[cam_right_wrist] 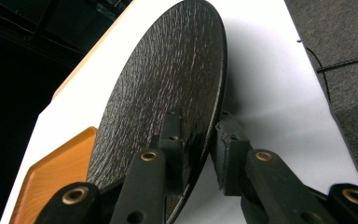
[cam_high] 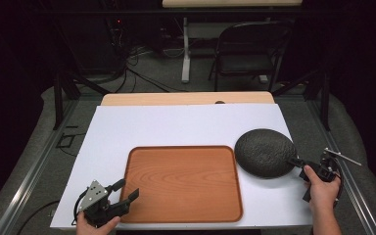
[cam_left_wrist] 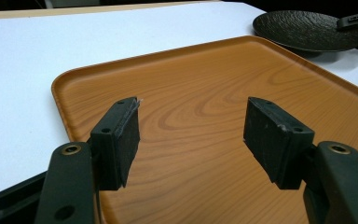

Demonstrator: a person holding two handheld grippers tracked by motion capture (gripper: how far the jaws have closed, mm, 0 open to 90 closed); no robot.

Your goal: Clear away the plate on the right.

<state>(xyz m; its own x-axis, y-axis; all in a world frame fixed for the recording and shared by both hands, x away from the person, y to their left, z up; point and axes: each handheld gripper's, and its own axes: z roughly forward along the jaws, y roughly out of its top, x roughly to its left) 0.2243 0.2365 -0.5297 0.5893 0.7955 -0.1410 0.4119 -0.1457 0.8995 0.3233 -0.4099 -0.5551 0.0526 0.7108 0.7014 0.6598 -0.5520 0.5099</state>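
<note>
Black and rough like slate, the round plate (cam_high: 265, 152) lies at the right of the high view, on the white worktop (cam_high: 176, 125) and just beside the right edge of the wooden tray (cam_high: 182, 183). In the right gripper view the plate (cam_right_wrist: 168, 84) stands across the frame like a tilted disc, because the camera is turned with the hand.

The right gripper (cam_high: 297, 161) has its jaws around the near rim of the plate, one above and one below. In its own view the right gripper (cam_right_wrist: 200, 144) shows one pad lying against the textured top face, and the other just under the rim. A thin gap seems to remain on the underside, so I judge the jaws are nearly clamped on the plate, but I cannot tell if the grip is already firm.

The step in hand looks like the grasp of the plate. The next move, I think, calls for a secure pinch first, then a lift that keeps the plate level, and a short carry to the left over the raised rim of the tray.

The tray has nothing in it; its wood-grain floor is bare in the left gripper view (cam_left_wrist: 205, 93) too. The plate also carries nothing.

The left gripper (cam_high: 122, 191) rests at the lower left of the high view, at the near left corner of the tray. Its jaws stand wide apart with nothing between them, pointing over the tray.
</note>
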